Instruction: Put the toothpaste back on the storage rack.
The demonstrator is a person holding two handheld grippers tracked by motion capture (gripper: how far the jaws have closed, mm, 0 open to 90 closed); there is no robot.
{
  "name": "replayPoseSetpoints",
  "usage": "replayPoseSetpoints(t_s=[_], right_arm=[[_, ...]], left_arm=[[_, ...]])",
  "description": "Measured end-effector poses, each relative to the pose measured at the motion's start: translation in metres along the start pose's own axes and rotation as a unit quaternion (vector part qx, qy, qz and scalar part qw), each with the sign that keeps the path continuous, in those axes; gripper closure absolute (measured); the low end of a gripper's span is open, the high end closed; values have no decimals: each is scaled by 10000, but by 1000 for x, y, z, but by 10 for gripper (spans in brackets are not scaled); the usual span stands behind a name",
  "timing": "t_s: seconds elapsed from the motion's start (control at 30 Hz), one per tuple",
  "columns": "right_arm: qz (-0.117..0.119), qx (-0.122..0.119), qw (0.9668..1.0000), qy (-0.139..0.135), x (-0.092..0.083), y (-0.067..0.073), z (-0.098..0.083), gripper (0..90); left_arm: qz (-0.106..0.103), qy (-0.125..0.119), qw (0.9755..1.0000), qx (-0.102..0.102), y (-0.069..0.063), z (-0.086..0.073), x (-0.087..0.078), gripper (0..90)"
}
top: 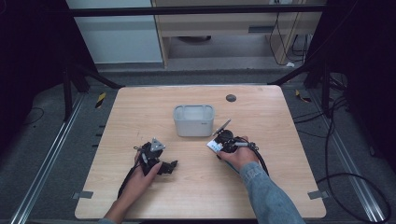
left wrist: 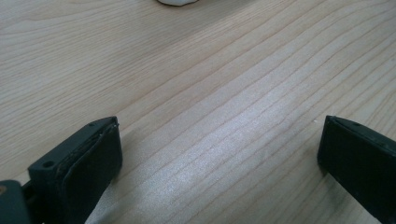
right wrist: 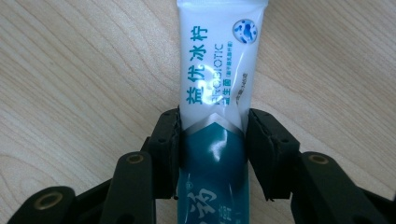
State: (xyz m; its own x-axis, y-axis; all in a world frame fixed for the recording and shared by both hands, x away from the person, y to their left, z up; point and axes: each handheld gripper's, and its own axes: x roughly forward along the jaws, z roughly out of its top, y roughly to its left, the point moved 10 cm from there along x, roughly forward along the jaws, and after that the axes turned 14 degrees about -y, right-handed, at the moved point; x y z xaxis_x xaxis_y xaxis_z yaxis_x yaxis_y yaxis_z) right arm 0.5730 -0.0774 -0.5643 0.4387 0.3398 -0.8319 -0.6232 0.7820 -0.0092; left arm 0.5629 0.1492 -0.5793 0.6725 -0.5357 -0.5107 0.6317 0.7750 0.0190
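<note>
A white and teal toothpaste tube (right wrist: 219, 60) with printed lettering lies on the wooden table (top: 261, 186). My right gripper (right wrist: 212, 126) has its two black pads (right wrist: 169, 140) pressed against the tube's sides near the teal part. In the high view the right gripper (top: 219, 143) sits right of centre, with the tube's white end (top: 214, 146) sticking out to its left. My left gripper (top: 168, 166) rests left of centre, held by a hand. Its jaws (left wrist: 219, 154) stand wide apart over bare wood with nothing between them.
A grey rectangular bin (top: 194, 120) stands just beyond the two grippers at the table's middle. A small dark round disc (top: 230, 98) lies near the far edge. A white object's edge (left wrist: 177, 1) peeks in at the top of the left gripper view.
</note>
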Motion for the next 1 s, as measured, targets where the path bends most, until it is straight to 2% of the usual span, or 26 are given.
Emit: replayPoseSetpoints(t_s=[0.07, 0.1, 0.23, 0.4, 0.47, 0.53, 0.77, 0.9, 1.0], right_arm=[[-18, 3, 10000, 33, 0, 1, 0, 577], [-29, -98, 9999, 33, 0, -1, 0, 598], [-53, -192, 9998, 63, -1, -2, 1, 657], [-69, -200, 9997, 90, -4, -3, 2, 706], [-73, -319, 9995, 48, -4, -5, 3, 734], [-67, -163, 9998, 35, -7, -2, 4, 765], [-36, -203, 9998, -62, -9, -4, 4, 788], [-51, -52, 9999, -74, -12, -5, 3, 792], [-50, -55, 9999, -95, -14, -7, 2, 793]], left_arm=[[-1, -1, 10000, 1, 0, 0, 0, 0], [-2, -1, 10000, 0, 0, 0, 0, 0], [-3, 1, 10000, 2, 0, 0, 0, 0], [-4, 1, 10000, 1, 0, 0, 0, 0], [-3, -2, 10000, 0, 0, 0, 0, 0], [-4, 2, 10000, 2, 0, 0, 0, 0], [-4, 0, 10000, 1, 0, 0, 0, 0], [-5, 0, 10000, 1, 0, 0, 0, 0], [-5, 0, 10000, 2, 0, 0, 0, 0]])
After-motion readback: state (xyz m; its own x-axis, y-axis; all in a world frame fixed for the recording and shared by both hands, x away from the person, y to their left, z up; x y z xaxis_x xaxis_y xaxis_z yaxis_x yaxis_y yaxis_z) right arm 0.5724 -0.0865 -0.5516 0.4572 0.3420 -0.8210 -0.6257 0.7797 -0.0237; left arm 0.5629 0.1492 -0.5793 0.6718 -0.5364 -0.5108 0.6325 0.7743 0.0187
